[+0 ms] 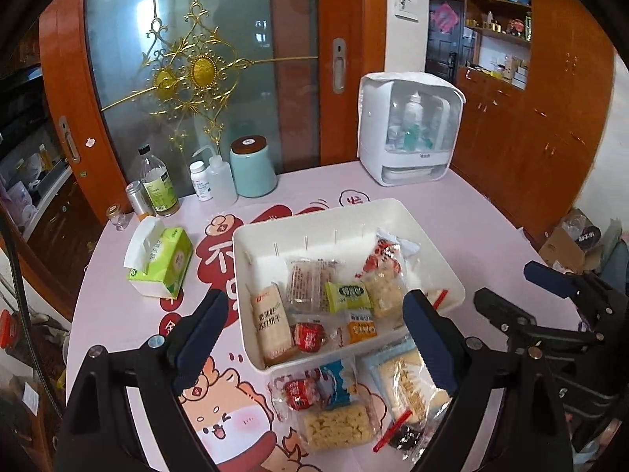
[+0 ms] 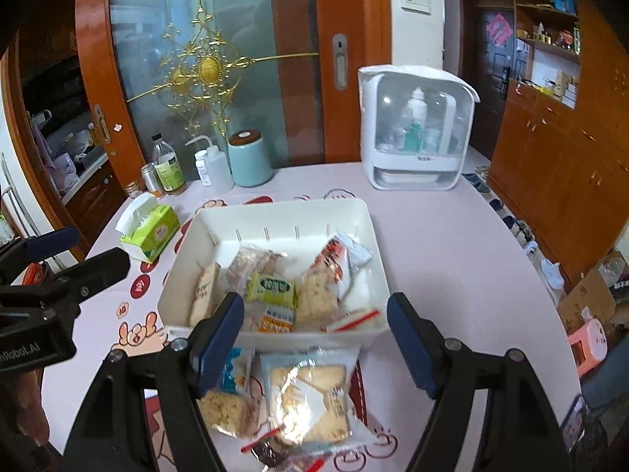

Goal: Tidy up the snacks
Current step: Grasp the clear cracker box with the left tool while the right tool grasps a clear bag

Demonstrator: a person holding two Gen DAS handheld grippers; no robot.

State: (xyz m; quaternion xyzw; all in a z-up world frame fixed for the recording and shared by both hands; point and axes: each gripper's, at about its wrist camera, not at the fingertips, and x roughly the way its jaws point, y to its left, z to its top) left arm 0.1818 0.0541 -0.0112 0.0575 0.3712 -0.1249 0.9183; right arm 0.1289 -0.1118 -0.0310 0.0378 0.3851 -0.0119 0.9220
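Pink cartoon-printed worktop before orange wood-framed glass sliding door. White rectangular plastic bin (part-filled) centre; loose wrapped snacks just beside near wall. Left hand-held gripper, right hand-held gripper: both spread, empty.

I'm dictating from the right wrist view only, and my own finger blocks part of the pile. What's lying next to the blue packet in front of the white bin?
Observer: The left wrist view shows a red-wrapped snack on the table, touching the blue packet.
Operator: Is anything red inside the bin as well?
Observer: Yes, a second red-wrapped snack lies by the front wall of the bin, beside the orange packet.
Operator: Is the left gripper carrying anything?
Observer: No, the left gripper is open with nothing between its fingers.
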